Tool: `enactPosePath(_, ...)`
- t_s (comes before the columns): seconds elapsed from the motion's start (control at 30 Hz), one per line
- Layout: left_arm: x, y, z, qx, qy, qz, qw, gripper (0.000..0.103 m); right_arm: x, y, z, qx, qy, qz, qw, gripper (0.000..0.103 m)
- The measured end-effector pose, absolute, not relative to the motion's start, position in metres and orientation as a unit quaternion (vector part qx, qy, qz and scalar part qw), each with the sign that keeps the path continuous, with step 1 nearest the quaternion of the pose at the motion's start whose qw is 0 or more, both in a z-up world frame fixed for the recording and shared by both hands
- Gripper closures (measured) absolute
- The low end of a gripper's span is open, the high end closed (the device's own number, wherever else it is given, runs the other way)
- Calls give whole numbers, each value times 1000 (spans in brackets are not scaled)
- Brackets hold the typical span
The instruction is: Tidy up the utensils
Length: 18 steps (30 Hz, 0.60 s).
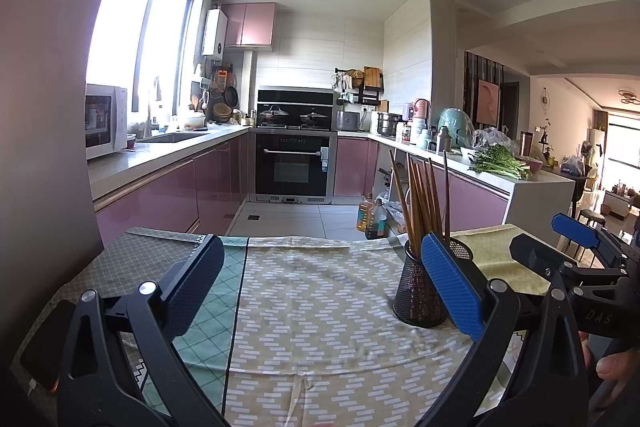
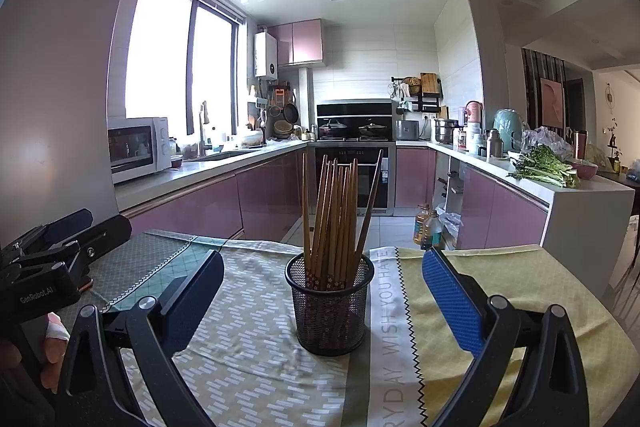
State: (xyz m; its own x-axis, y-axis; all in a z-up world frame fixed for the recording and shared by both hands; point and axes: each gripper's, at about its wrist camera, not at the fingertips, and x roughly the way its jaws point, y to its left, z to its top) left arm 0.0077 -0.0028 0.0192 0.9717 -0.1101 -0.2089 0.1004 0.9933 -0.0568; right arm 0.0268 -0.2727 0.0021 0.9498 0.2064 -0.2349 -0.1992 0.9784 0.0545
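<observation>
A black mesh holder stands on the patterned tablecloth, filled with several wooden chopsticks that point upward. My right gripper is open, its blue-padded fingers spread either side of the holder and a little nearer than it, touching nothing. In the left wrist view the same holder sits to the right, partly hidden behind my right-hand finger pad. My left gripper is open over bare cloth, holding nothing. The right gripper shows at the far right, the left gripper at the far left.
The table ends just beyond the holder, with kitchen floor behind. Pink cabinets and counters run along both sides. An oven stands at the back. Oil bottles stand on the floor. Greens lie on the right counter. A person's hand grips the right tool.
</observation>
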Motion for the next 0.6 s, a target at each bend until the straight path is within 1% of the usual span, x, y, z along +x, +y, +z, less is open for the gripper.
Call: enactPosePath(0.6,9,-3,19,-22,106,-52,993,6,27,-275,0,16,120,104,987,7)
